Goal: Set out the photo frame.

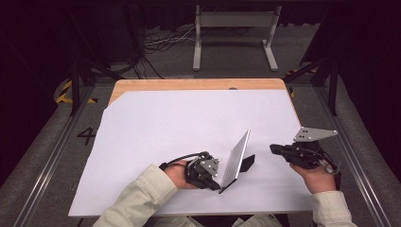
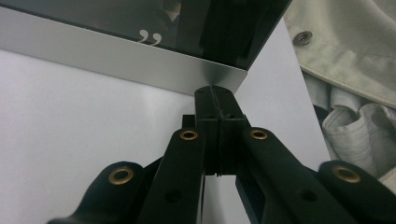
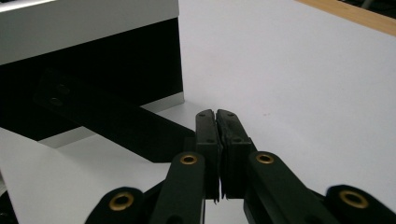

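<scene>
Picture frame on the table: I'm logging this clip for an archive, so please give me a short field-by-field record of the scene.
surface: white sheet over a wooden table
object: picture frame, silver edge, dark glass
frame pose: upright, tilted back on its black stand
left gripper: jaws shut, tips at the frame's lower corner; contact cannot be told
right gripper: jaws shut, beside the stand, apart from the frame
hands: one on each gripper, pale sleeves

Right gripper fingers together, just beside frame's black stand
</scene>
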`<state>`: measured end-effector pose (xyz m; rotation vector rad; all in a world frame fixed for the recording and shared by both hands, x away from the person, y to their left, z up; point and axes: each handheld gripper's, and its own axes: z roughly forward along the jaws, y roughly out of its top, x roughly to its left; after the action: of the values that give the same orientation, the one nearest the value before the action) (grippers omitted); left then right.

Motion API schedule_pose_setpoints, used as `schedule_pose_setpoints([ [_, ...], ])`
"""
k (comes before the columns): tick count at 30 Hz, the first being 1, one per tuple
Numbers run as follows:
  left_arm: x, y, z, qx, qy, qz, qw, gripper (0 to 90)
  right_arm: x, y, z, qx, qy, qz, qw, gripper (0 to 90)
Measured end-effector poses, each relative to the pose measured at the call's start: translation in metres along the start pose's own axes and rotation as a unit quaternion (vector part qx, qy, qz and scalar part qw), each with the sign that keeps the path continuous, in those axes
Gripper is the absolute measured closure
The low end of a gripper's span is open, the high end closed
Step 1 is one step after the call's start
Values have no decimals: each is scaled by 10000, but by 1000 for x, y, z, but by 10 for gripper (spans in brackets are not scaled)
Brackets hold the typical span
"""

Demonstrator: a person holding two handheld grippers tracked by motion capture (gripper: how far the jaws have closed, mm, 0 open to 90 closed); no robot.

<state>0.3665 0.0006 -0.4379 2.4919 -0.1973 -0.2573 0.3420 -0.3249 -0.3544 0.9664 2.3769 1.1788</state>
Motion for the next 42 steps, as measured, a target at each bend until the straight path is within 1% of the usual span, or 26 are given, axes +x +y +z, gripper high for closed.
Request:
schedule_pose_setpoints([
  [2, 0, 2, 2, -10, -26, 17, 10000, 900, -2, 0, 0, 7, 130, 68, 9999, 871],
  [3, 0, 3, 3, -13, -19, 31, 10000, 900, -3, 0, -1, -6, 143, 75, 9999, 872],
  [5, 0, 6, 5, -3, -38, 66, 10000, 900, -3, 0, -2, 14, 119, 60, 9999, 871],
  [7, 0, 7, 6, -6, -74, 53, 10000, 900, -2, 0, -3, 15, 103, 66, 9999, 872],
  [14, 1, 15, 12, 3, -169, 91, 9998, 900, -1, -1, -11, -39, 46, 59, 10000, 872],
  [17, 0, 19, 15, -26, -159, 89, 9998, 900, -1, -2, -12, -52, 34, 65, 10000, 872],
  [18, 1, 20, 16, -16, -156, 138, 9998, 900, -2, -2, -13, -51, 36, 71, 10000, 872],
  [20, 1, 22, 18, -73, -159, 107, 9998, 900, -2, -2, -14, -88, 43, 135, 9999, 872],
  [22, 0, 23, 19, -92, -173, 69, 9998, 900, -4, -2, -15, -81, 103, 182, 9997, 872],
  [25, 0, 24, 21, -119, -181, 24, 9998, 900, -4, -1, -16, -82, 96, 167, 9998, 872],
  [29, 0, 28, 24, -167, -112, 70, 9998, 900, -4, 0, -18, -114, 62, 133, 9998, 872],
  [32, 0, 30, 26, -186, -108, 43, 9998, 900, -3, 1, -20, -136, 25, 131, 9998, 872],
  [33, 0, 30, 27, -192, -123, 1, 9997, 900, -3, 1, -21, -142, 19, 135, 9998, 872],
  [35, 1, 32, 29, -225, -126, 18, 9997, 900, -4, 1, -23, -156, 19, 142, 9998, 876],
  [36, 0, 33, 29, -222, -89, 32, 9997, 900, -4, 1, -23, -158, 12, 142, 9998, 884],
  [37, 1, 34, 30, -225, -107, 38, 9997, 900, -4, 1, -24, -134, 25, 156, 9998, 893],
  [38, 1, 35, 31, -228, -96, 39, 9997, 900, -4, 0, -25, -117, 58, 196, 9997, 893],
  [39, 1, 36, 32, -239, -108, 39, 9996, 900, -5, -1, -25, -88, 96, 452, 9989, 893],
  [40, 1, 37, 33, -242, -101, 45, 9996, 900, -8, -2, -25, -83, 194, 714, 9972, 893],
  [41, 1, 39, 33, -232, -97, 65, 9997, 900, -10, -2, -26, -105, 249, 805, 9964, 893],
  [42, 1, 40, 34, -238, -122, 39, 9996, 900, -10, -3, -28, -102, 181, 776, 9968, 892],
])
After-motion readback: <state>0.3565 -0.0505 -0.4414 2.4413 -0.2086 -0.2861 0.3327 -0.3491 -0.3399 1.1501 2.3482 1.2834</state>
